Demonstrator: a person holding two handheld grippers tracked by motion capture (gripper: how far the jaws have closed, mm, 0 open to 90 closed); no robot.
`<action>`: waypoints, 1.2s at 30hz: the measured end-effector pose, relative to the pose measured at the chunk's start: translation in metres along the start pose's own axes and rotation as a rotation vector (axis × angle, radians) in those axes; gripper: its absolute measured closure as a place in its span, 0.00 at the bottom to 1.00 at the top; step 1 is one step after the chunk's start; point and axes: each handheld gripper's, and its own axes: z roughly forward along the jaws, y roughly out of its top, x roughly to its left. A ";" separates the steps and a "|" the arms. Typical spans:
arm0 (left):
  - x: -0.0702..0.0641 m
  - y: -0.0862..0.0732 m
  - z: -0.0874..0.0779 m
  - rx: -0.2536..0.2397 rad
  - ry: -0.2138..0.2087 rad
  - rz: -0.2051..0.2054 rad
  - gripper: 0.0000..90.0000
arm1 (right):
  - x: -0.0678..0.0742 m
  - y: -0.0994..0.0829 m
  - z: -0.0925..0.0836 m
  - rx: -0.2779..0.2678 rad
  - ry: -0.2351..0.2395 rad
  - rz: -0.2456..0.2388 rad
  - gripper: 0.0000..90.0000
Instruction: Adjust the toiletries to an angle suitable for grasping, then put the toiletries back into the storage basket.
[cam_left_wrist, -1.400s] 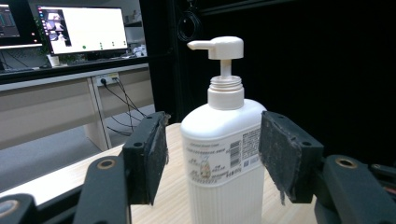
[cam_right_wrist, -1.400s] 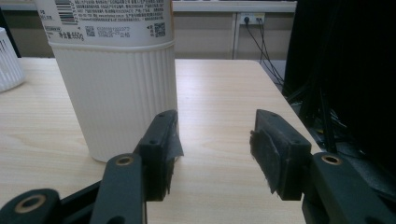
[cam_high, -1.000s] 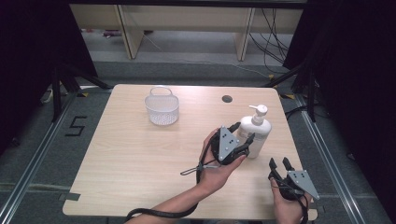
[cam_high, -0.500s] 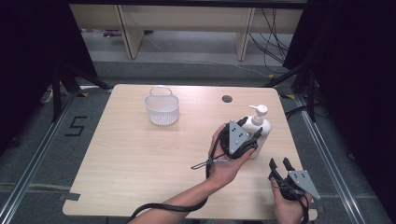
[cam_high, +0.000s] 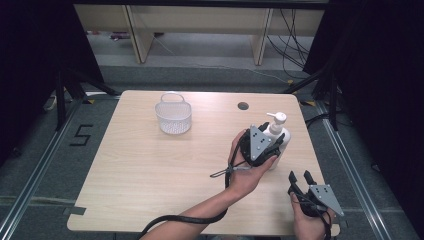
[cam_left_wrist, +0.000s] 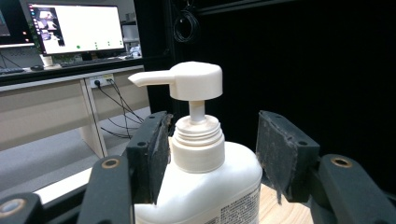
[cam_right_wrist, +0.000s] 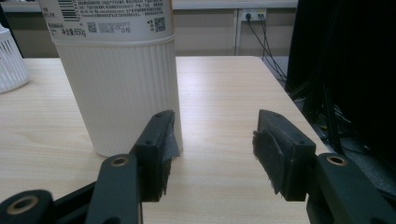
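Observation:
A white pump bottle (cam_high: 277, 124) stands upright on the right part of the wooden table (cam_high: 150, 170). My left gripper (cam_high: 273, 133) is at its top from the left, jaws on either side of the neck. In the left gripper view the bottle (cam_left_wrist: 201, 186) fills the gap of the left gripper (cam_left_wrist: 212, 140); the left pad (cam_left_wrist: 161, 149) lies against the collar, the right pad (cam_left_wrist: 275, 154) stands clear. My right gripper (cam_high: 299, 176) rests near the front right corner, open. Its jaws have just opened a little further, and nothing is between them. The right gripper (cam_right_wrist: 212, 140) looks past the bottle's ribbed base (cam_right_wrist: 121, 88).
A white mesh basket (cam_high: 173, 117) stands at the back middle of the table, also at the left edge as basket (cam_right_wrist: 9, 60). A round cable hole (cam_high: 243, 106) lies behind the bottle. The table's right edge is close to my right gripper. Black cables trail off the front edge.
My left gripper has moved right to the bottle and its jaws now straddle the neck. The right gripper has stayed in place.

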 end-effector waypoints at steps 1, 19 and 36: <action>0.000 0.000 0.000 0.000 0.002 0.003 0.48 | 0.000 -0.001 0.002 -0.008 0.021 0.000 0.53; -0.007 0.006 0.019 0.008 0.053 -0.003 0.49 | 0.005 0.001 0.005 0.016 0.034 0.005 0.52; -0.004 0.012 0.031 0.009 0.101 -0.020 0.57 | 0.008 0.001 0.007 0.013 0.054 0.004 0.51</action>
